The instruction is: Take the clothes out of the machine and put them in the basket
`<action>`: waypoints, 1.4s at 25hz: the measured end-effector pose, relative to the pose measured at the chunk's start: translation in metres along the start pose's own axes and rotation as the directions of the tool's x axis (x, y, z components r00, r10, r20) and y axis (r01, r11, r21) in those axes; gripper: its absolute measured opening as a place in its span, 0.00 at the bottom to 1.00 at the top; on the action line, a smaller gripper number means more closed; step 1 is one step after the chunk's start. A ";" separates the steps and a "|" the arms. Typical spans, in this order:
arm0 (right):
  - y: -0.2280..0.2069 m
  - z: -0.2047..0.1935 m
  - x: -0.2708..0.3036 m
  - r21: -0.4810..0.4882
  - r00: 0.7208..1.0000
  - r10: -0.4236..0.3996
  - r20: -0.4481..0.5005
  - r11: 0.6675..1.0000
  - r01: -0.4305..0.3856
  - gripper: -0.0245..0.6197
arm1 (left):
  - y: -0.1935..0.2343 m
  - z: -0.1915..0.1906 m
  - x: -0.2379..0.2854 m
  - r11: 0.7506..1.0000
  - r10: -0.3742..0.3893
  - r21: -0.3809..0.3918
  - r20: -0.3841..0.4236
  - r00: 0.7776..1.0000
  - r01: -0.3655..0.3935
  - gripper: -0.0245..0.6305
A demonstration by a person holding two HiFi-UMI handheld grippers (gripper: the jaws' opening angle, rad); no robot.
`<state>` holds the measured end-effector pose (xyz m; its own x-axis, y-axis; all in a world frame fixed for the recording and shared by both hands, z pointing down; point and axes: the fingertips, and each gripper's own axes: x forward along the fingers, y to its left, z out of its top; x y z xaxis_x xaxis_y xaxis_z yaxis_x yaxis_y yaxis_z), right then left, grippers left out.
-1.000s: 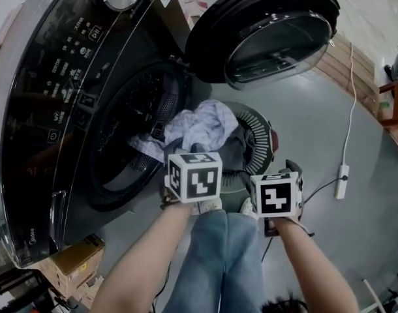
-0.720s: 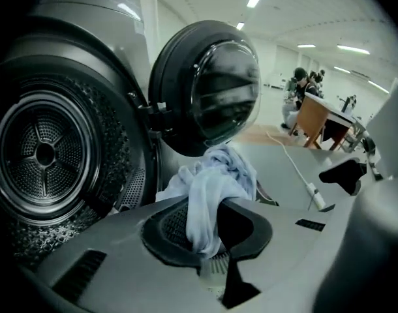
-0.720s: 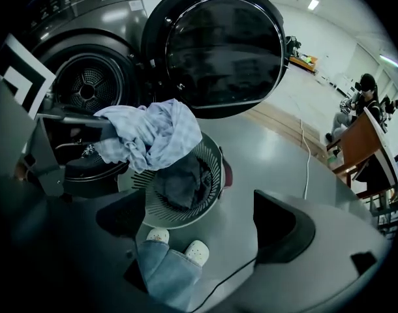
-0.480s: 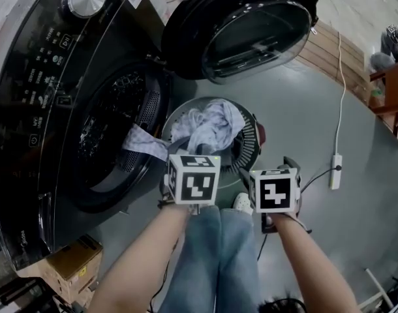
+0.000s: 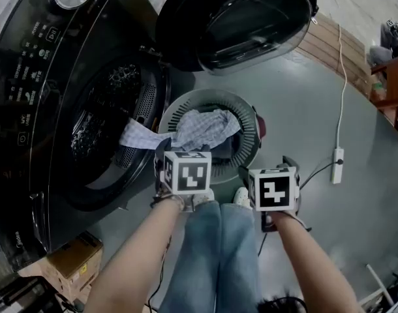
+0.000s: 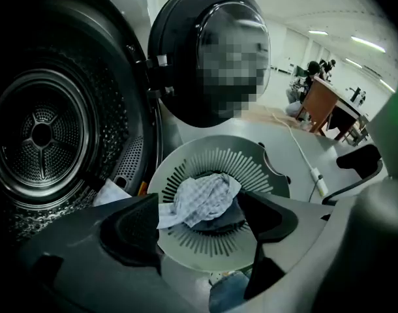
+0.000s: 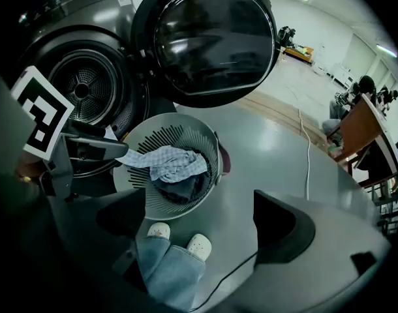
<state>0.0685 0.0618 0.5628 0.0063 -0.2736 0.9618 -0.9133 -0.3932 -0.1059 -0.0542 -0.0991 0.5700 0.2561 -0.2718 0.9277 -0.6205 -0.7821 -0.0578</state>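
The left claw (image 6: 199, 204) has just been opening and stands released, nothing clamped. The checked cloth (image 5: 202, 128) lies in the basket (image 5: 250, 113), one corner trailing over the rim toward the machine (image 5: 68, 109); the right claw (image 7: 199, 222) is released and empty.

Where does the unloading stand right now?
Done: a checked cloth and a dark garment lie in the basket. In hand: nothing. The left claw has just been opening, the cloth between its jaws but ungripped; the right claw is open, empty. Remaining: the cloth's tail hangs over the rim; the visible drum looks empty.
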 end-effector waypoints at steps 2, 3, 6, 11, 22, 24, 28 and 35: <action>0.004 -0.001 0.004 0.003 1.000 0.015 -0.005 1.000 -0.015 0.84 | 0.007 -0.001 0.001 1.000 0.012 -0.009 0.005 1.000 -0.012 0.64; 0.005 -0.001 0.006 0.005 1.000 0.023 -0.009 1.000 -0.023 0.84 | 0.012 -0.002 0.002 1.000 0.022 -0.015 0.009 1.000 -0.022 0.64; 0.011 0.001 0.016 0.009 0.999 0.049 -0.009 0.999 -0.049 0.84 | 0.032 -0.005 0.006 0.997 0.074 -0.022 0.031 0.997 -0.073 0.64; 0.022 0.011 0.037 0.001 0.997 0.074 0.016 0.997 -0.074 0.84 | 0.071 -0.016 0.022 0.988 0.155 0.007 0.032 0.987 -0.155 0.64; 0.042 0.014 0.076 -0.039 0.996 0.082 0.040 0.996 -0.080 0.84 | 0.181 -0.034 0.050 0.926 0.375 0.038 0.006 0.927 -0.375 0.66; 0.043 0.014 0.082 -0.046 0.996 0.075 0.050 0.996 -0.073 0.84 | 0.200 -0.042 0.055 0.918 0.397 0.026 -0.025 0.918 -0.396 0.66; 0.049 0.010 0.092 -0.050 0.995 0.080 0.051 0.996 -0.077 0.84 | 0.226 -0.056 0.057 0.912 0.408 -0.021 -0.057 0.911 -0.410 0.68; 0.059 0.009 0.097 -0.052 0.995 0.089 0.049 0.995 -0.087 0.84 | 0.211 -0.059 0.069 0.938 0.341 -0.058 -0.023 0.940 -0.342 0.61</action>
<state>0.0184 0.0041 0.6479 -0.0551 -0.3502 0.9350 -0.9303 -0.3222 -0.1755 -0.2115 -0.2494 0.6435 0.0117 -0.5095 0.8604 -0.7122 -0.6082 -0.3505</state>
